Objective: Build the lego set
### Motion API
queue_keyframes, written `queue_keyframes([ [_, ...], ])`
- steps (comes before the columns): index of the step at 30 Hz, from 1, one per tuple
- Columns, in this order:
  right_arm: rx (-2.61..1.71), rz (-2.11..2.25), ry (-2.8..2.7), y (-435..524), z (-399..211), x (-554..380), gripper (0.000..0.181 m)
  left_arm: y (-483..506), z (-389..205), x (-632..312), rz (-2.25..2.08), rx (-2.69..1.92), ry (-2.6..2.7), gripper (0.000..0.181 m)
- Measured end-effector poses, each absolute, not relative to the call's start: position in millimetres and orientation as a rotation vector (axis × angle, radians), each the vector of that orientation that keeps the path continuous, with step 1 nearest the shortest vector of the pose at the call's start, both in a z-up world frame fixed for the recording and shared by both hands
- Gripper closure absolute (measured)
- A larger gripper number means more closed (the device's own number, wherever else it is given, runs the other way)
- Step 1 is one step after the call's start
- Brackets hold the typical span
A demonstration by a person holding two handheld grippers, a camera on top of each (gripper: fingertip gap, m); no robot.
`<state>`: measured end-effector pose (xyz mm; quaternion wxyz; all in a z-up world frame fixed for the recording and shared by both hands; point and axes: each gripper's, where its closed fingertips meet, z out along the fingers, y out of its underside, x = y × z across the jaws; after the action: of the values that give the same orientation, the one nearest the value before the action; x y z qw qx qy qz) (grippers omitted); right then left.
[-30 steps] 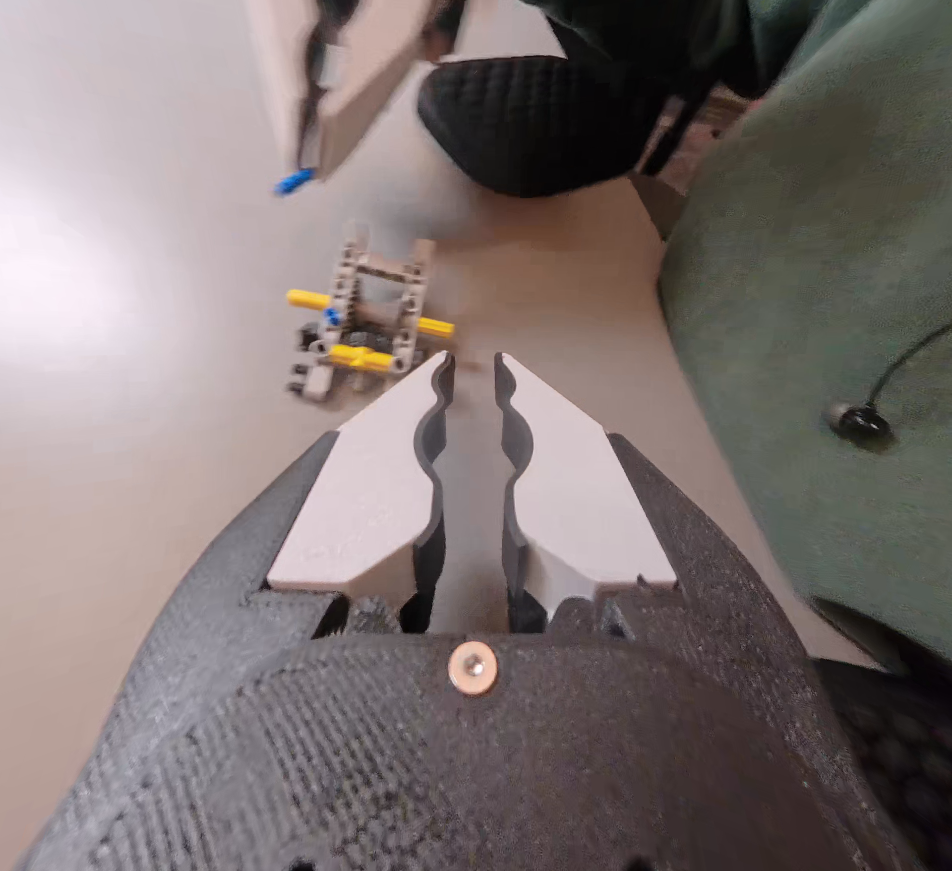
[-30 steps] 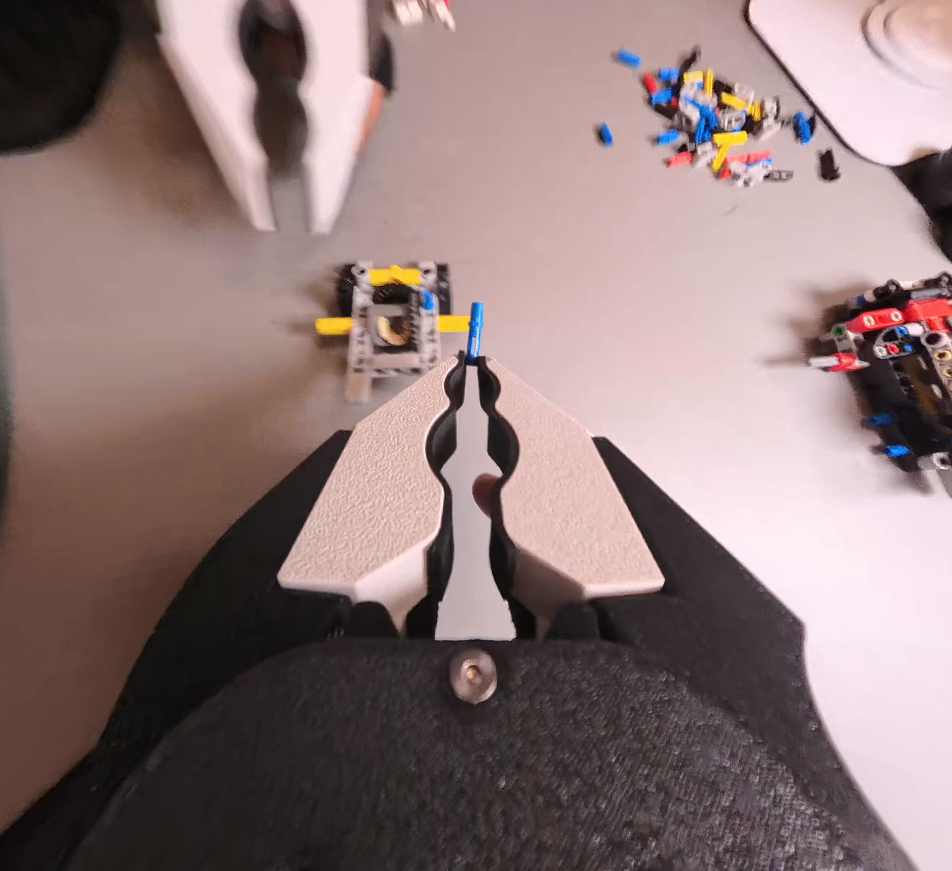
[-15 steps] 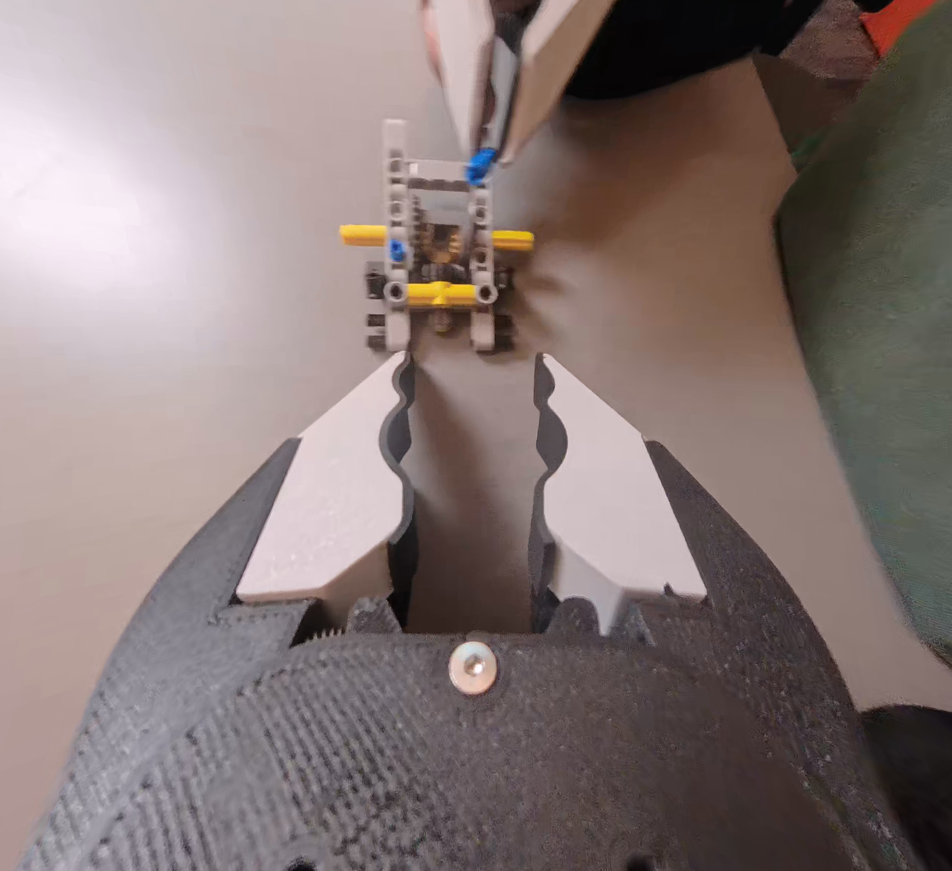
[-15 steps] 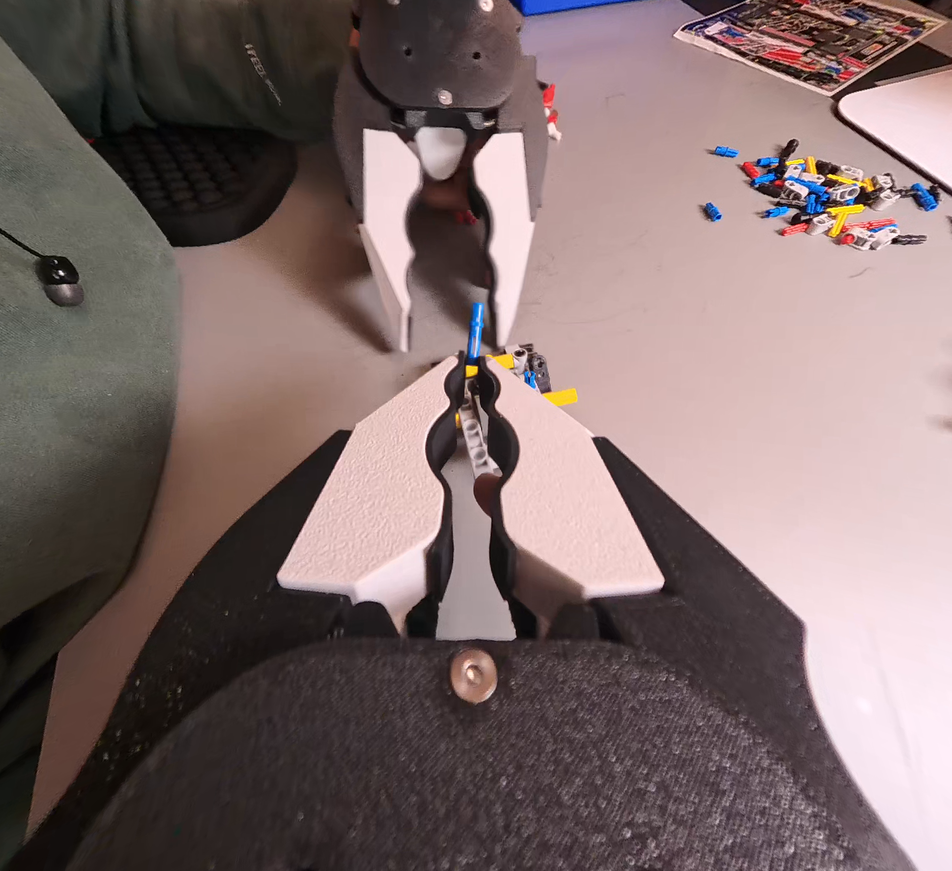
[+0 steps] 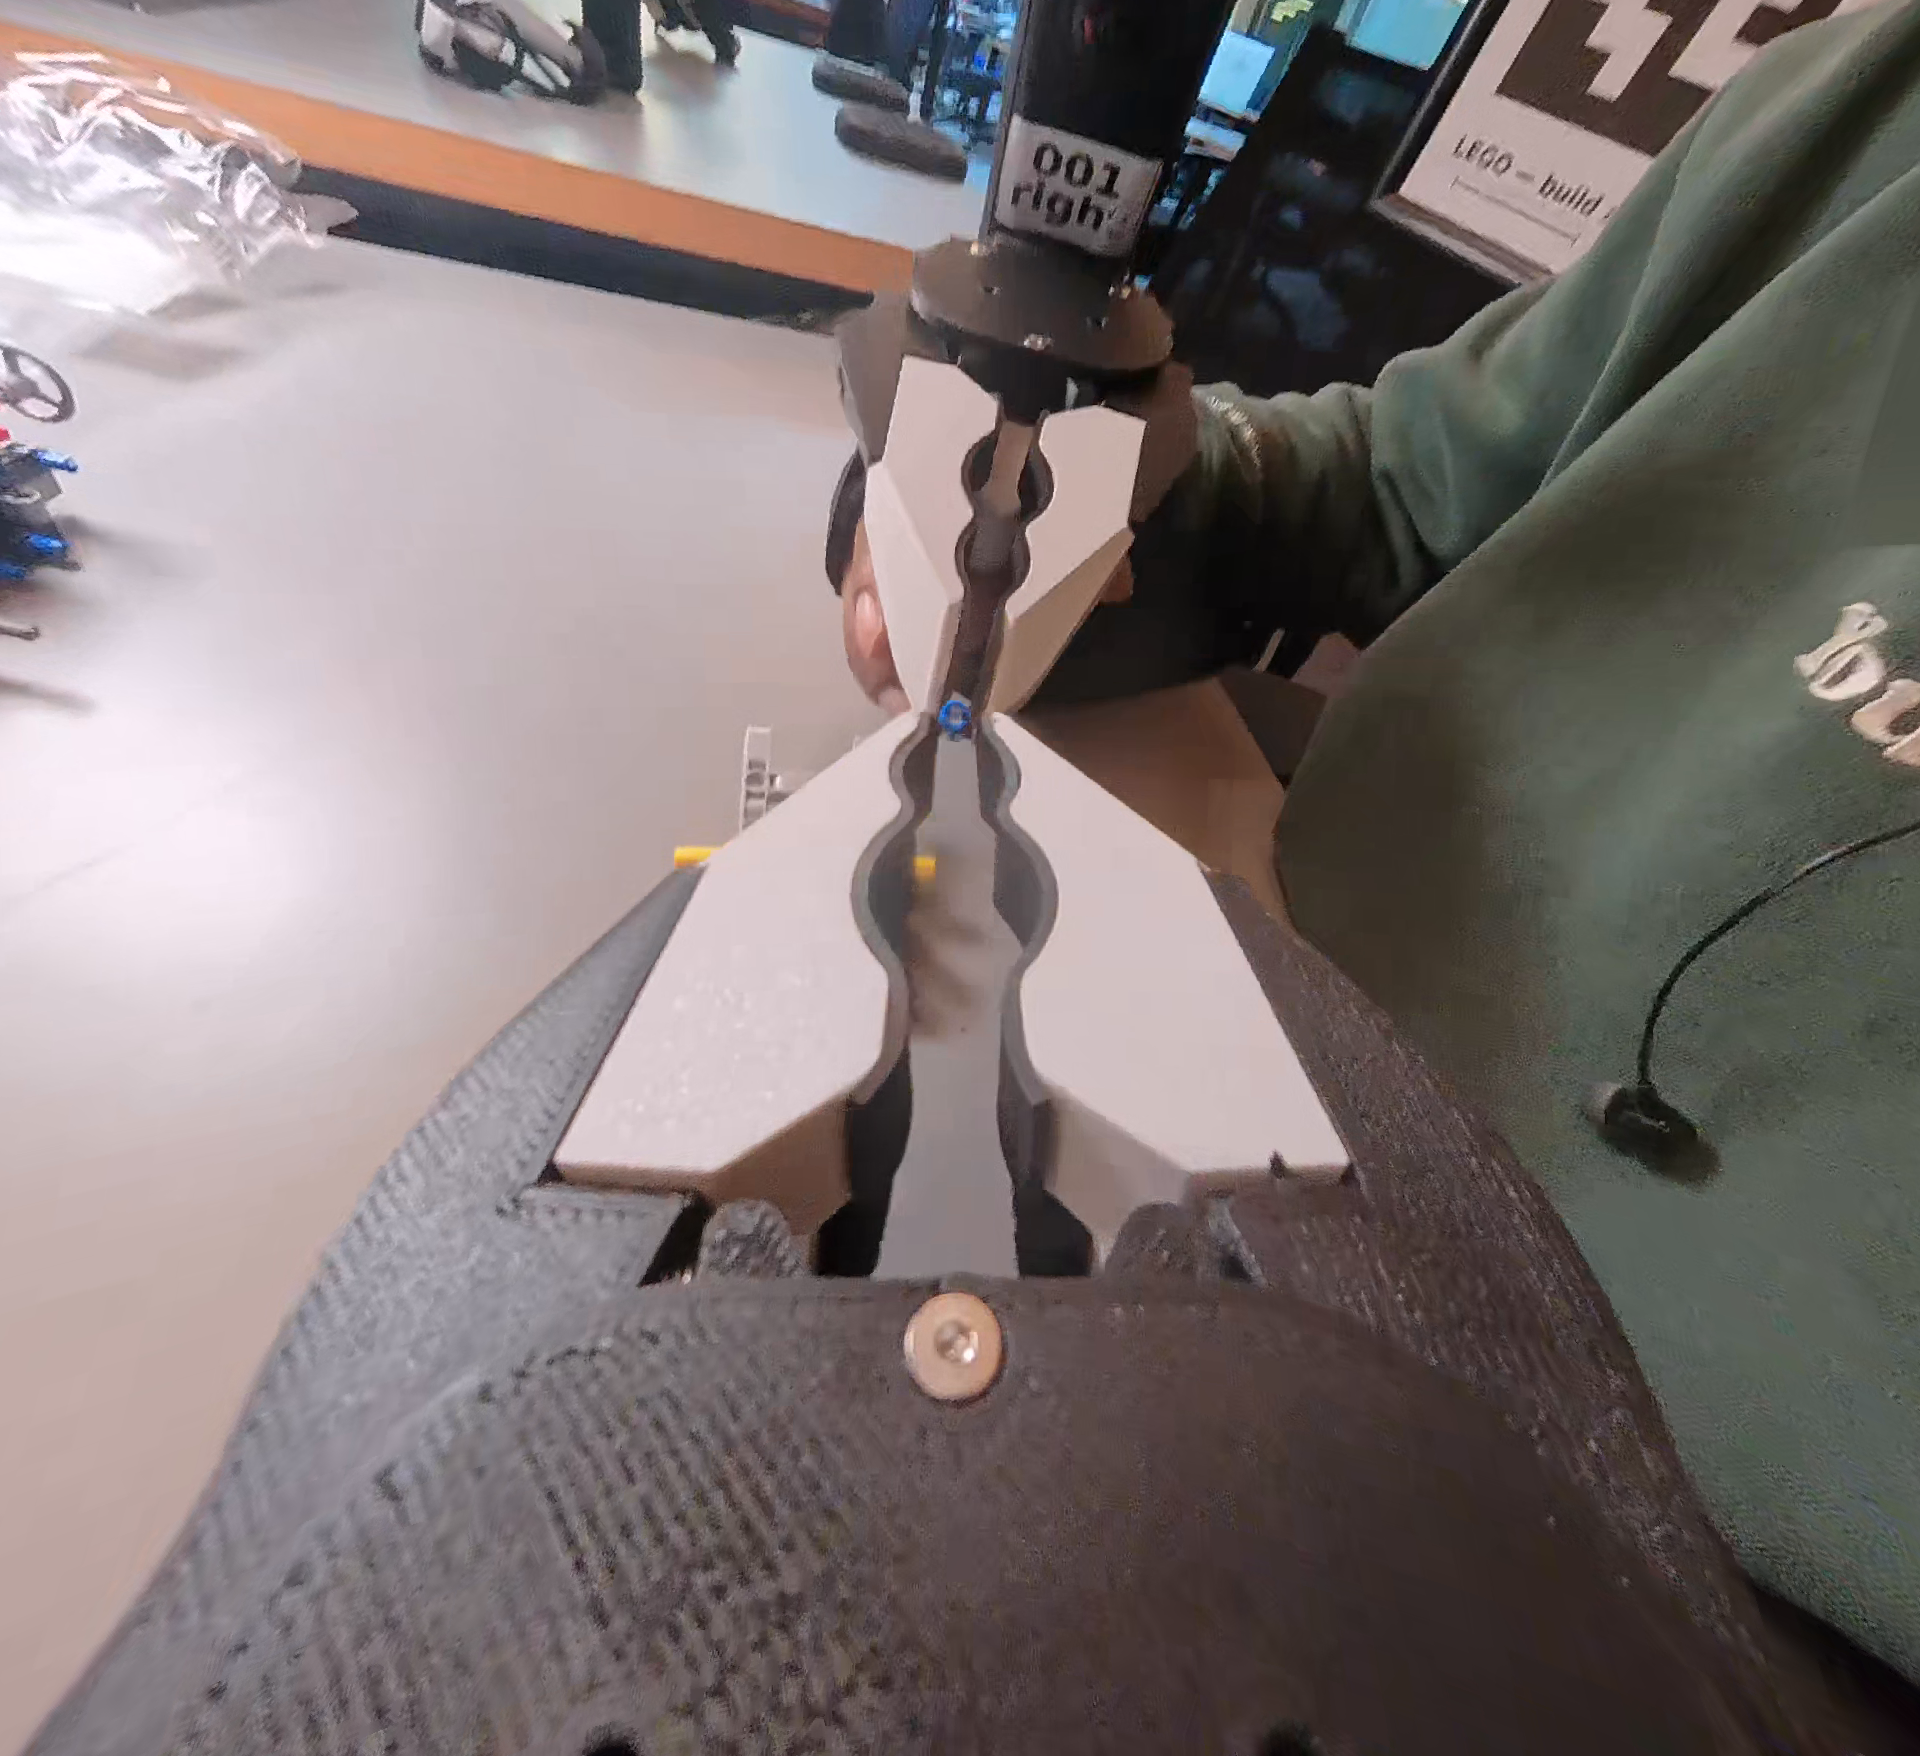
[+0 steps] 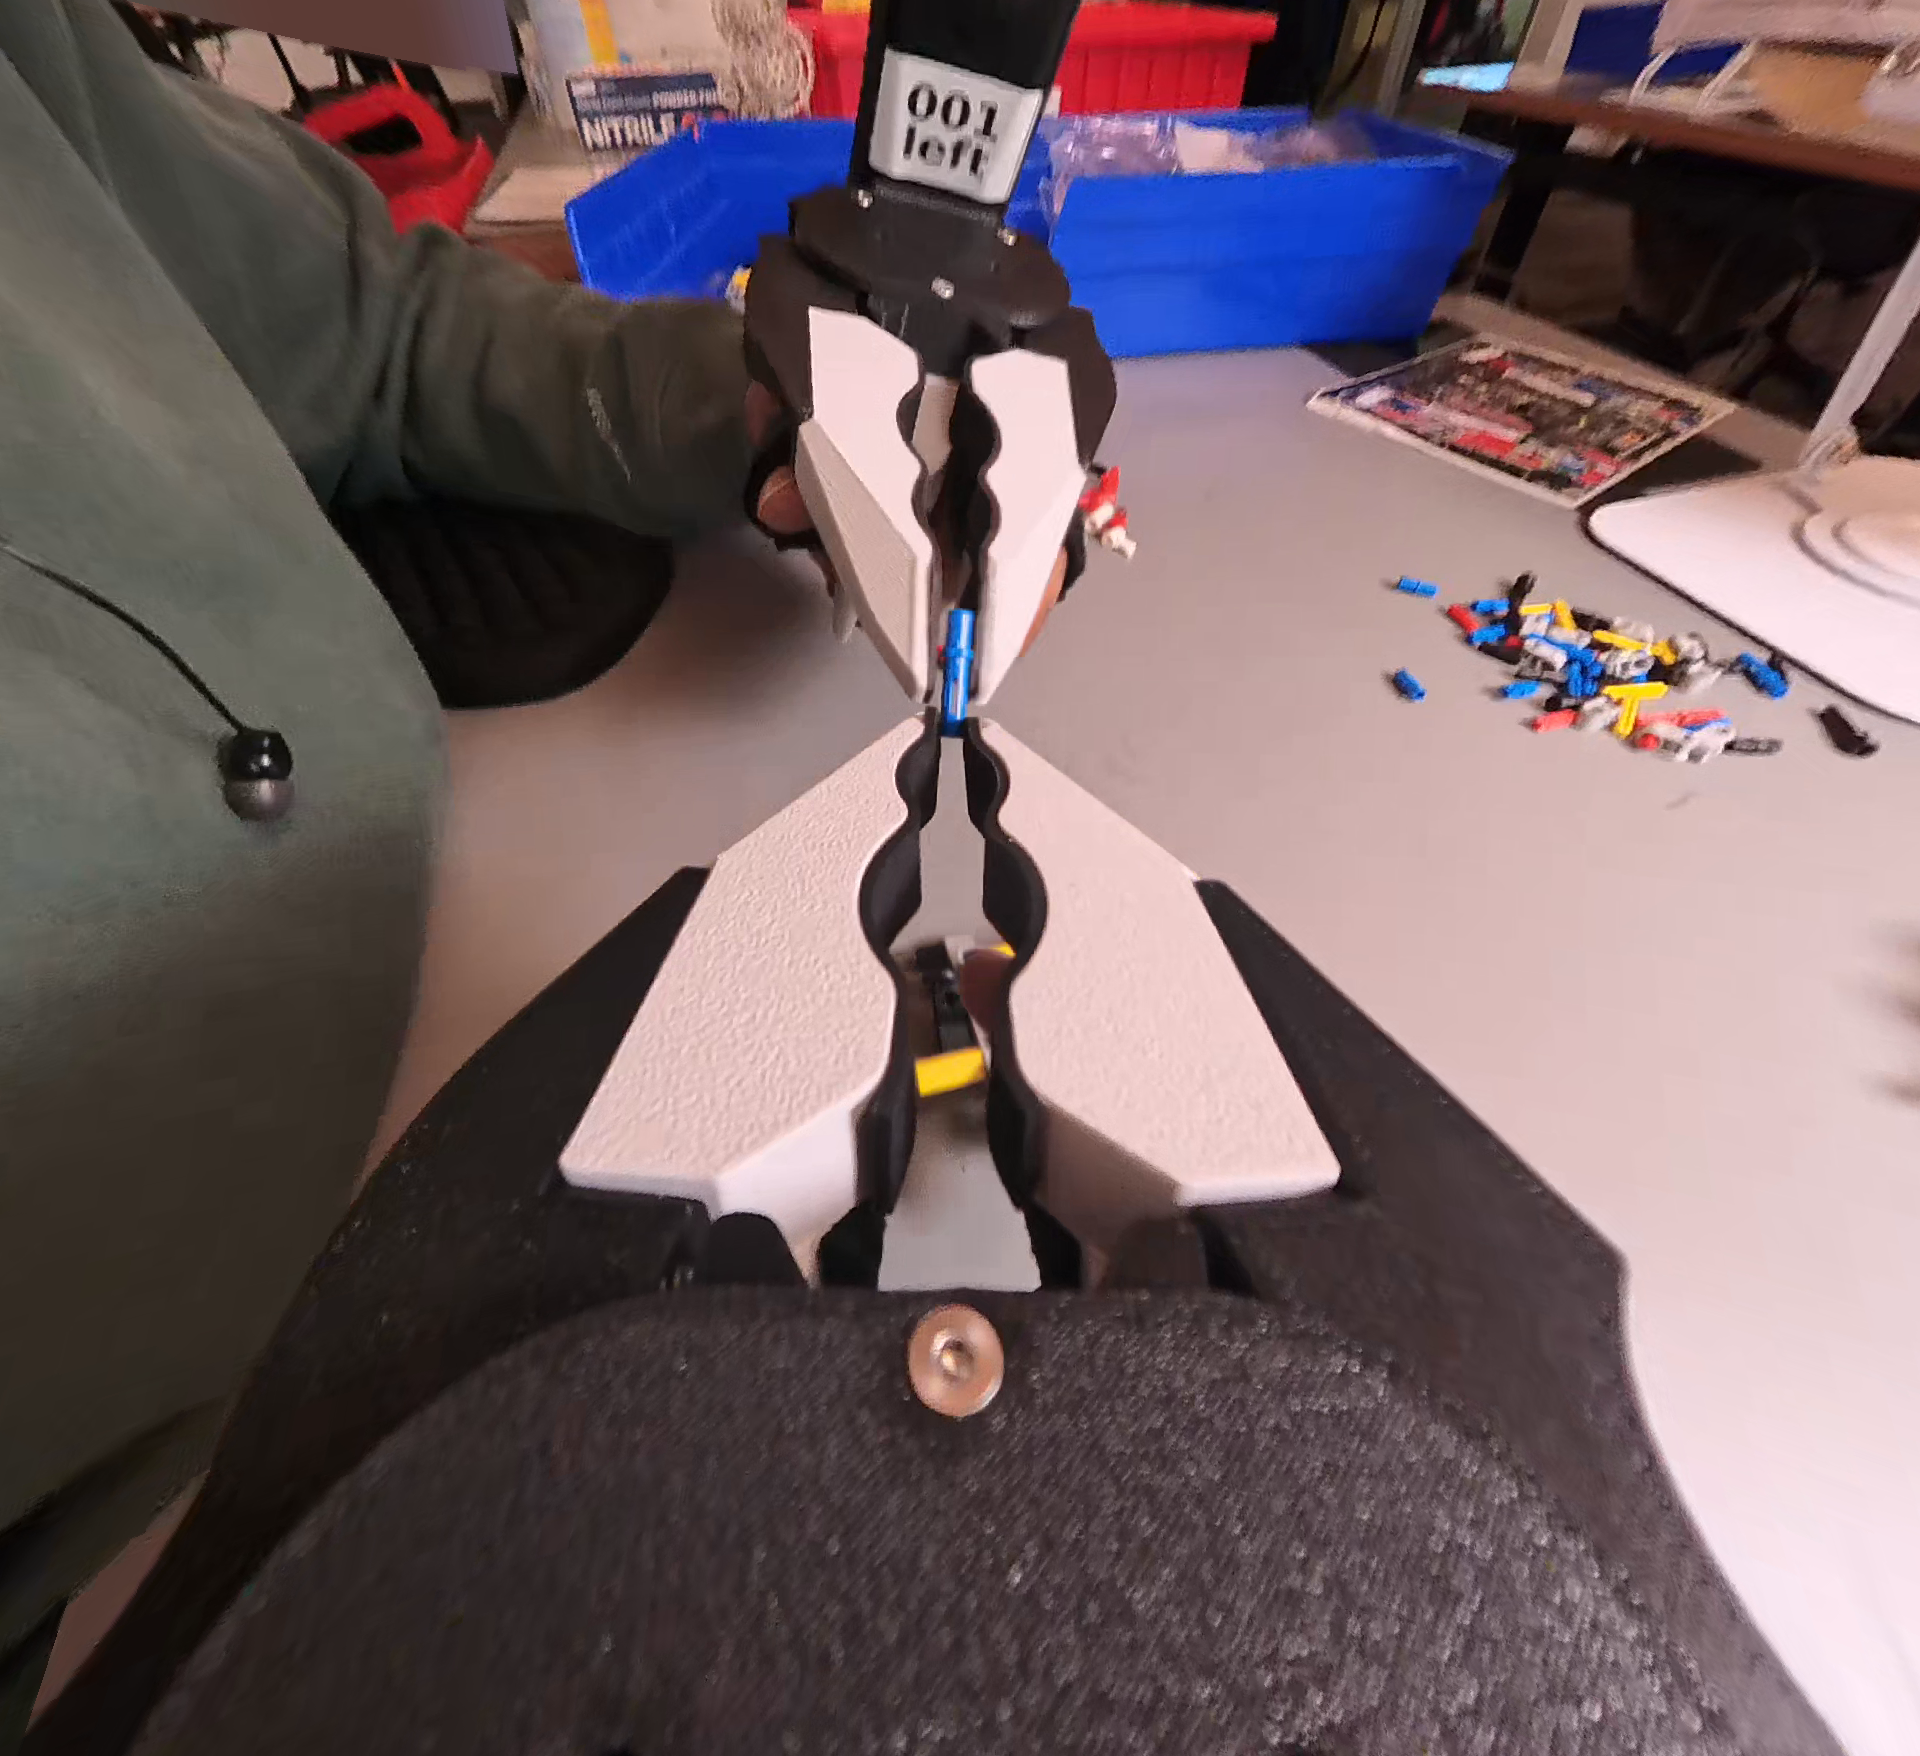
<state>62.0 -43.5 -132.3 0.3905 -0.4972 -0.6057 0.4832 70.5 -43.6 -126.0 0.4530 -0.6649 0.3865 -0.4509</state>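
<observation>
Right hand-held gripper [image 6: 951,732] is pinching 1 blue pin [image 6: 957,667] at its tips. Left hand-held gripper [image 5: 954,738] is closing, apparently on the pin's far end. Chassis [image 6: 943,1031] is lying on the surface [image 6: 1403,927] beneath both.

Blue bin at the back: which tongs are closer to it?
Left. The left tongs sit in front of the blue bin; the right tongs meet them tip to tip from the opposite side, farther away.

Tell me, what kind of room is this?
Probably a workshop or lab, not a home. Blue storage bins and a red one stand behind the grey table, a pile of loose Lego pieces lies by an instruction booklet, and more worktables stretch off behind.
</observation>
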Motion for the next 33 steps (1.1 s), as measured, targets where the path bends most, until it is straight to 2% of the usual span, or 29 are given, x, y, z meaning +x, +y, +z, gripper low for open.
queue_keyframes([
  [7,-1.234,1.114,-1.566,-46,-136,56,0.177,-43,-128,70,-1.169,-1.667,0.939,0.178],
  [10,-1.177,1.02,-1.654,-47,-137,60,0.168,-50,-132,71,-1.273,-1.707,0.964,0.178],
  [18,-0.939,0.926,-2.018,-74,-133,65,0.165,-76,-130,76,-1.512,-1.682,1.094,0.178],
  [21,-0.93,0.921,-1.994,-73,-127,61,0.162,-76,-124,73,-1.555,-1.662,1.051,0.178],
  [26,-0.84,0.734,-1.836,-65,-123,45,0.144,-72,-122,75,-1.595,-1.67,0.993,0.178],
  [33,-0.728,0.626,-1.772,-68,-117,41,0.149,-73,-117,72,-1.704,-1.674,0.933,0.178],
])
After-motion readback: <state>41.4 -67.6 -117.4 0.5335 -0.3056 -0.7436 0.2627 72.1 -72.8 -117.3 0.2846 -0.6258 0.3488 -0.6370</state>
